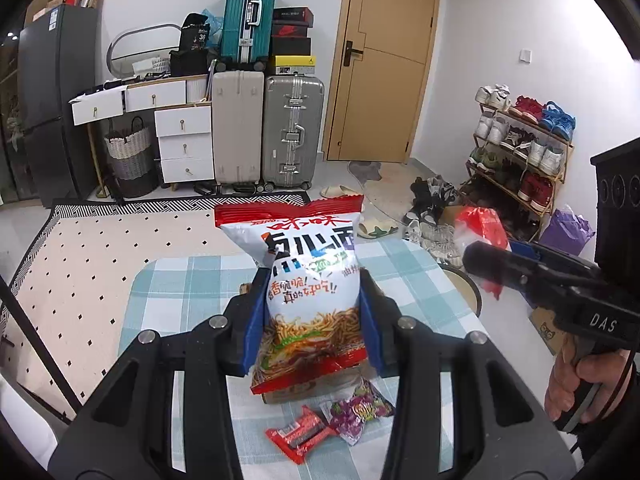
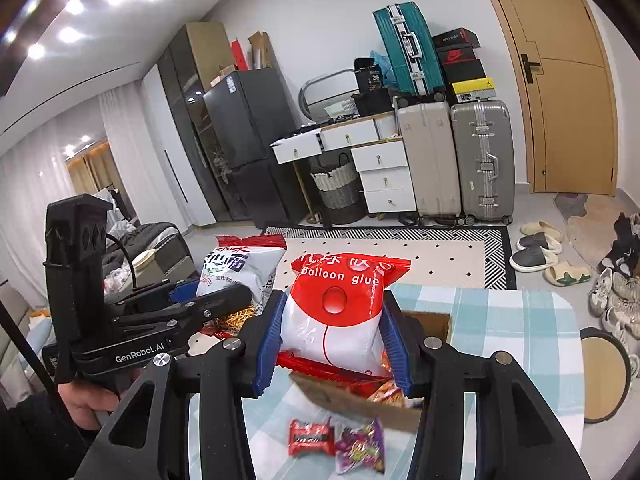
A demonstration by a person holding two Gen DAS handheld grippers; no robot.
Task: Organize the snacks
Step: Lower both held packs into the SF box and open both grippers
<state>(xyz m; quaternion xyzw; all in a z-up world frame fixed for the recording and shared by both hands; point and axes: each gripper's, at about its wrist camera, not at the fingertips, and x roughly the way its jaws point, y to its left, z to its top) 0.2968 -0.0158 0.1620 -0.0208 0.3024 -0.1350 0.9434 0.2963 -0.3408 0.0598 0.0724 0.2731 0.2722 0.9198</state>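
Both views are evenly bright under indoor light. In the right wrist view, ceiling spots (image 2: 68, 16) flare white at the upper left. Fisheye bending curves the door (image 2: 560, 80) and walls toward dark vignetted corners. The red bag (image 1: 480, 232) at right in the left view is motion-blurred.

Black grippers, blue ribbed fingers (image 1: 256, 320), silver screws (image 1: 219, 322)

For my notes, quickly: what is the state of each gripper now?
Left gripper: closed on the noodle snack bag.
Right gripper: closed on the red and white balloon glue bag.
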